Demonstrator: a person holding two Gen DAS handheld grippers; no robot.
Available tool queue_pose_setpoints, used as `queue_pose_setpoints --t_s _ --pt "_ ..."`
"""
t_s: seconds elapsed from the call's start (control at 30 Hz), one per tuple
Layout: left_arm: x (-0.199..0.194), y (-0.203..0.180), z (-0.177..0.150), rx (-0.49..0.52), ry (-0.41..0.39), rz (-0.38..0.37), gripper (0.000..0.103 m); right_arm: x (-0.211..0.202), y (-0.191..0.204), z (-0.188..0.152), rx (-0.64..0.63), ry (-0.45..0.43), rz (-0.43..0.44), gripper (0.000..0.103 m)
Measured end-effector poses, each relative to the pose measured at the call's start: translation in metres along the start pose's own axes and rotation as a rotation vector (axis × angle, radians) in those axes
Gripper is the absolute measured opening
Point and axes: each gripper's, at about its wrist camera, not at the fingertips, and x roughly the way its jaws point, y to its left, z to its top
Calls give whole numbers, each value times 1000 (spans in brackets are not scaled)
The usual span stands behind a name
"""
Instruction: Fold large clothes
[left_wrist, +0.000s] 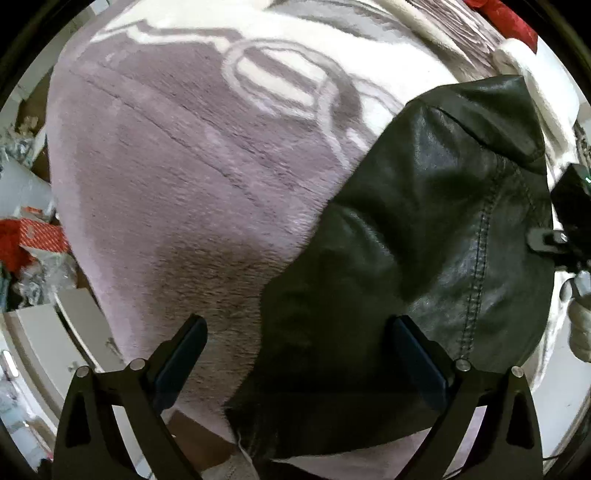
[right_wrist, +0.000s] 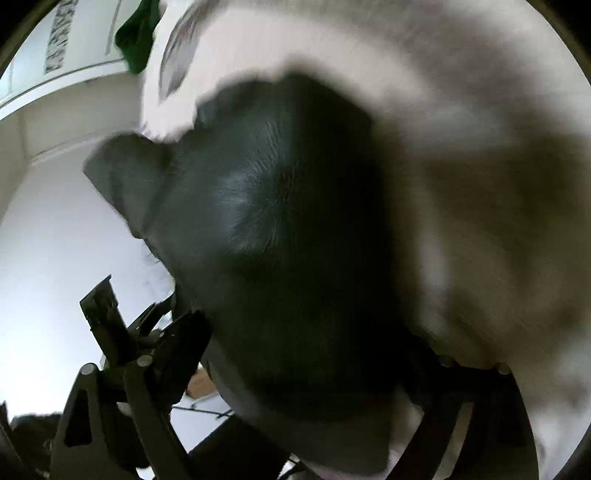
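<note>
A black leather garment lies on a fuzzy lilac and white blanket. In the left wrist view my left gripper is open, its two fingers spread wide over the garment's lower edge and the blanket. In the right wrist view the black leather garment fills the middle, close and blurred, with the pale blanket behind it. My right gripper has its left finger in sight; the right finger is hidden behind the leather, which sits between the jaws. The right gripper's body also shows at the right edge of the left wrist view.
White furniture and cluttered red and white packaging lie to the left below the blanket. A red cloth is at the top right. In the right wrist view there is a white wall or cabinet and a green cloth.
</note>
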Motion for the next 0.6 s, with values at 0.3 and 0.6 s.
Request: queue_pose_setpoints --t_s 0.3,0.6 --pt "-59 12 14 -34 -156 89 103 -12 16 -60 131 -374 113 55" --pt "-64 -28 16 27 -192 24 103 -10 -60 -149 551 -502 172 77"
